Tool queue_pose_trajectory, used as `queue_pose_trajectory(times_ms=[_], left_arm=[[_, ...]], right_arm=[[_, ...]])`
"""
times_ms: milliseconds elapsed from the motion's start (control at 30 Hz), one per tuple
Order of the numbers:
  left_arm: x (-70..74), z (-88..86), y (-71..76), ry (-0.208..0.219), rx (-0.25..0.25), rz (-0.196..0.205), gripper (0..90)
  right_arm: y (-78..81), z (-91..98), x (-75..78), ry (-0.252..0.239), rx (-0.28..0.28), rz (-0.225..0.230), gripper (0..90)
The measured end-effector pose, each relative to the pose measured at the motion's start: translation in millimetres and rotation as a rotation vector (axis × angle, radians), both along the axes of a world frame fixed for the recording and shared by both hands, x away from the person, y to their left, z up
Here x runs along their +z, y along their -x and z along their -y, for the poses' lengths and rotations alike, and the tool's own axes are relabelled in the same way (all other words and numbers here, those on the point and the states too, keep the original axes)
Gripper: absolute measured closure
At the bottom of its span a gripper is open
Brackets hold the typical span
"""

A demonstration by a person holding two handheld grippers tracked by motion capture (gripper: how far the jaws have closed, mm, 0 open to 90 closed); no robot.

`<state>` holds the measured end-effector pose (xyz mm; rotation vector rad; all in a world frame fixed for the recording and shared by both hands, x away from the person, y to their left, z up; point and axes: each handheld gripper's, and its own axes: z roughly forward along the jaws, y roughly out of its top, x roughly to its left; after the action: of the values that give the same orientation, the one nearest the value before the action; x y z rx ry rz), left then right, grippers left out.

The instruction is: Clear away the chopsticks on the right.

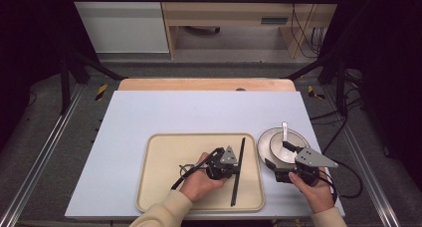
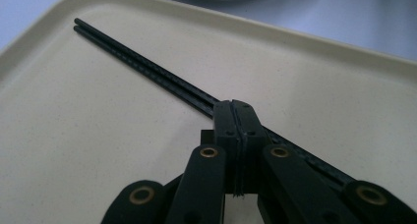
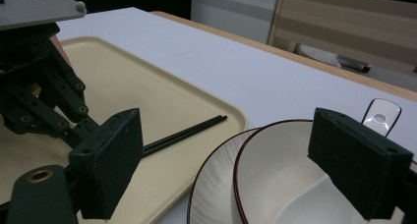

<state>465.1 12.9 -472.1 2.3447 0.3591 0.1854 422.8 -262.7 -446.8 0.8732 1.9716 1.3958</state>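
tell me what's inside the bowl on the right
A white spoon lies in the bowl, its handle reaching over the far rim. The bowl sits on a plate. The right hand-held gripper covers the bowl's near part.

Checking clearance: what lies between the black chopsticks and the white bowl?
Only the beige tray's raised rim and bare white tabletop, per the high view.

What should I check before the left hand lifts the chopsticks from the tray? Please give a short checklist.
1. Left tongs shut on the chopsticks: ok.
2. Both chopsticks lie side by side, together: ok.
3. Grip near the middle of the sticks: ok, by the high view.
4. Chopsticks free of the tray rim: ok at the far tips.
5. Right tongs open, apart from the left, over the bowl: ok.
6. Grip firm enough to lift both sticks: cannot tell.
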Motion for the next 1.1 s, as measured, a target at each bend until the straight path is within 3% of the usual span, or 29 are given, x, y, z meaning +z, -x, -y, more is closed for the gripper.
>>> queue_pose_trajectory(times_ms=[233,267,533,733,867,1100], left_arm=[[1.2,-4.7,12.1,-0.021,-0.036,-0.014,89.5],[-0.2,-3.3,13.3,0.001,-0.033,-0.017,89.5],[-2.0,4.7,13.9,0.014,-0.043,-0.012,89.5],[-1.9,0.9,10.9,0.008,-0.043,-0.002,89.5],[-1.5,-2.4,7.4,0.002,-0.020,0.004,89.5],[-1.0,-8.2,-14.8,-0.016,0.060,0.031,89.5]], right_arm=[[-0.1,-1.0,-0.3,0.001,0.002,-0.003,13.3],[-0.2,-1.1,-0.4,0.002,0.004,-0.003,13.3],[-0.3,-1.5,-0.9,0.005,0.004,-0.007,13.3],[-0.5,-2.2,-1.2,0.005,0.007,-0.006,13.3],[-0.4,-2.6,-1.2,0.005,0.007,-0.007,13.3],[-0.8,-3.9,-2.0,0.006,0.012,-0.010,13.3]])
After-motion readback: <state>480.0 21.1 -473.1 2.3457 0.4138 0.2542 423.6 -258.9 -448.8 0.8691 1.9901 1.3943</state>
